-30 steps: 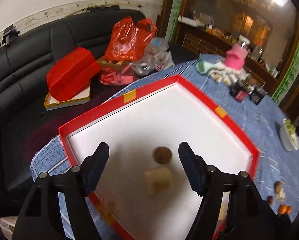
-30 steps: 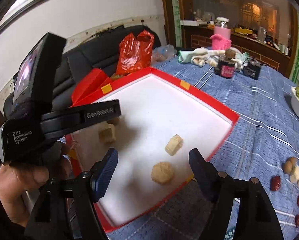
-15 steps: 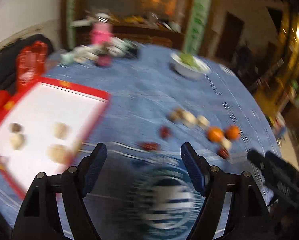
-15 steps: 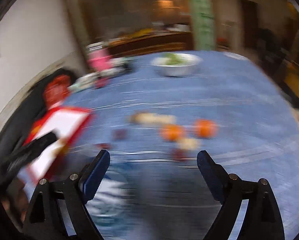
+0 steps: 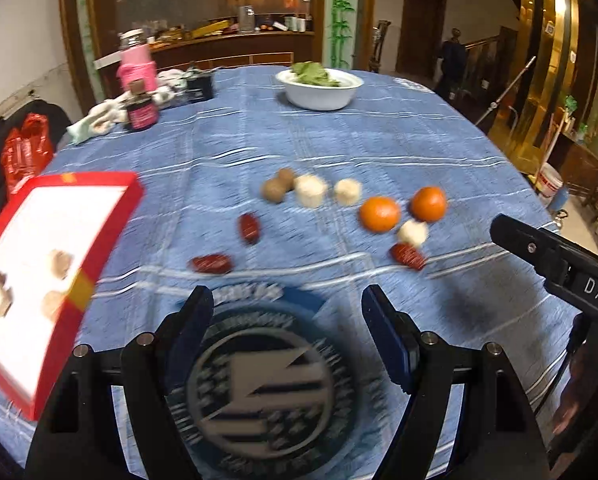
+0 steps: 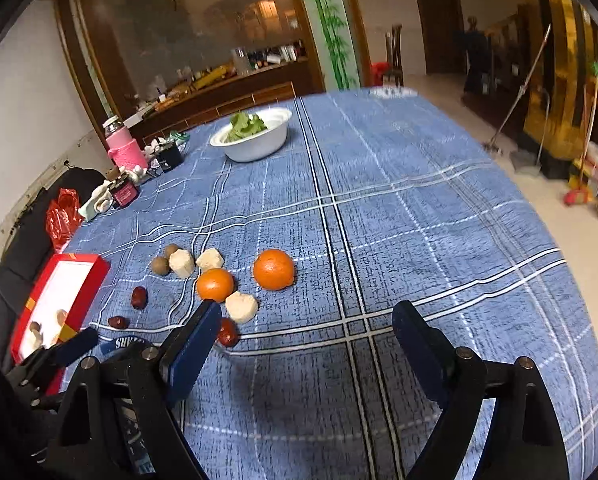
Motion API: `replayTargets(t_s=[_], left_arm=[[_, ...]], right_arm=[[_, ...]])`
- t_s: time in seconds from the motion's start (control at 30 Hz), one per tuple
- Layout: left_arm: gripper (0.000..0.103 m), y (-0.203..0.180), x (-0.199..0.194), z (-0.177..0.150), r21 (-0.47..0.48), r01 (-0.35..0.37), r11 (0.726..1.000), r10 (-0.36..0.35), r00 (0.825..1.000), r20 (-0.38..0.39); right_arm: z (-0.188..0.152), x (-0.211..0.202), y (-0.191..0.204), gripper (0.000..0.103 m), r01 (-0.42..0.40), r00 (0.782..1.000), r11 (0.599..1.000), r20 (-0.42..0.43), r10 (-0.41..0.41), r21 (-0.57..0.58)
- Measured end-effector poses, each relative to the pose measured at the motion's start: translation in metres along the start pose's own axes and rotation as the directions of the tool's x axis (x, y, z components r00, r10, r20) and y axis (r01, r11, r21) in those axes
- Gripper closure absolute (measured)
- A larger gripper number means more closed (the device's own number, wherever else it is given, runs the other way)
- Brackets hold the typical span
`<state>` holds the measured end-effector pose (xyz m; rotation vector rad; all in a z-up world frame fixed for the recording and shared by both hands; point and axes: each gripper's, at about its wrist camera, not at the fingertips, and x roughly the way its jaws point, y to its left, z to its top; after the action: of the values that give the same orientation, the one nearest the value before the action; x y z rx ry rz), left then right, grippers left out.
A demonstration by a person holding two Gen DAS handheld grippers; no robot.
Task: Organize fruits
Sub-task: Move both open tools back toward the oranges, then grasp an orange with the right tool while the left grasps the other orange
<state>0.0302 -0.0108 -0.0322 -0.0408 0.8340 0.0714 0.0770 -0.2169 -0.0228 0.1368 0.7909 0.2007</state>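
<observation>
Loose fruit lies mid-table on the blue cloth: two oranges (image 5: 379,214) (image 6: 274,269), three pale chunks (image 5: 310,190), two brown round fruits (image 5: 274,190) and three red dates (image 5: 212,264). My left gripper (image 5: 288,296) is open and holds nothing, short of the nearest date. My right gripper (image 6: 307,310) is open and holds nothing. Its left finger stands just in front of an orange (image 6: 215,285) and a date (image 6: 227,332). The red-rimmed white tray (image 5: 111,216) (image 6: 95,276) at the left holds several pieces.
A white bowl (image 5: 319,98) of greens stands at the far side. At the far left are a pink-wrapped jar (image 5: 136,68), a dark jar (image 5: 141,114) and a cloth. A red bag (image 5: 25,152) lies on the black sofa. The table edge curves away at right.
Both grippers have swung right, from above the tray to facing the loose fruit on the cloth. The right jaws stand wider than a second ago.
</observation>
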Motion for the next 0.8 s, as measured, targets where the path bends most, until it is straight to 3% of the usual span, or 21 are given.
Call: replayTargets(t_s=[0.17, 0.37, 0.57, 0.8], left_arm=[[0.026, 0.025, 0.000, -0.002, -0.085, -0.001, 0.996, 0.002, 1.000, 0.009], [0.026, 0.031, 0.001, -0.006, -0.098, 0.011, 0.995, -0.011, 1.000, 0.003], [0.026, 0.028, -0.001, -0.007, -0.083, 0.019, 0.996, -0.019, 1.000, 0.003], [0.026, 0.025, 0.000, -0.004, -0.080, 0.042, 0.996, -0.042, 0.999, 0.000]], right_arm=[[-0.007, 0.012, 0.007, 0.014, -0.021, 0.999, 1.000, -0.032, 0.021, -0.004], [0.007, 0.025, 0.019, 0.015, -0.024, 0.999, 0.999, -0.025, 0.023, -0.034], [0.025, 0.060, 0.029, 0.037, -0.001, 0.997, 0.998, -0.075, -0.004, -0.063], [0.037, 0.096, 0.033, 0.046, 0.033, 0.989, 0.995, -0.138, -0.045, -0.089]])
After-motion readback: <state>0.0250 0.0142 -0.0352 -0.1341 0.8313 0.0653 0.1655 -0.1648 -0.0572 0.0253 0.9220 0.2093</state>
